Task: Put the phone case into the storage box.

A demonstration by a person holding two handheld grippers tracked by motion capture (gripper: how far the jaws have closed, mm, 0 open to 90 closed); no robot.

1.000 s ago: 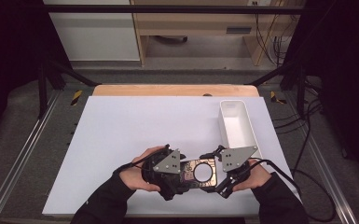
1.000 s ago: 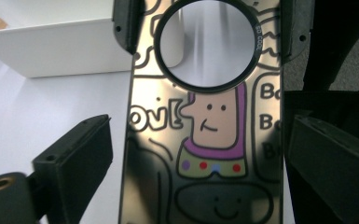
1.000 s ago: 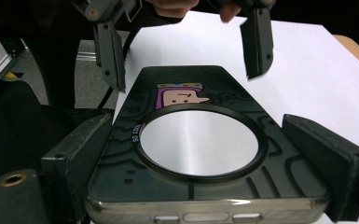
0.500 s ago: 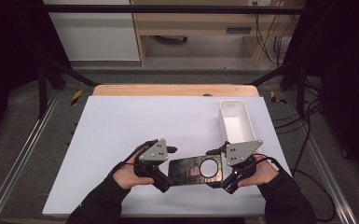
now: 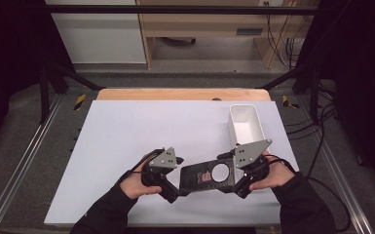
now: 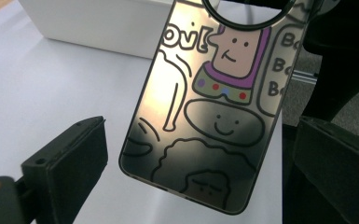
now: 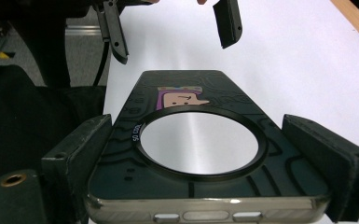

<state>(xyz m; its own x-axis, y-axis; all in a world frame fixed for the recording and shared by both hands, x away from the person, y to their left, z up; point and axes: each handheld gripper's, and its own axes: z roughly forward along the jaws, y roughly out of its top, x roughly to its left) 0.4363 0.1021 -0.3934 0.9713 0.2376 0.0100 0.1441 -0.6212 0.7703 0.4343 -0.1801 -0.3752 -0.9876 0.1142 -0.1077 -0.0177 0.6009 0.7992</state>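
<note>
Currently one phone case [image 5: 209, 176] sits near the front edge of the worktop [image 5: 141, 131], just short of the white bin [image 5: 246, 127] and a bit left of it, camera-ring end toward the right tool [image 5: 237, 181]. Right tool: jaws flank the ring end of the case on both long edges, look clamped on it or very nearly so; the right gripper view shows the case [image 7: 200, 154] wedged between both pads with no clear gap. Left tool [image 5: 171, 187]: jaws spread wide, standing clear of the plain end of the case [image 6: 205, 116], nothing held. Risks, my read: single-end grip on a thin flexible shell, so if the case is lifted by the right tool alone it may sag or pivot out of the pads. A hard squeeze could bow the case and pop it free. The left tool is close to the free end; a careless close could knock the case sideways rather than grab it. If the bin is the target, it is narrow, so the case could catch on the rim. Count: one case, one white bin, two tools, one worktop. Case art shows cartoon doodles; the ring lettering is too small to read.
</note>
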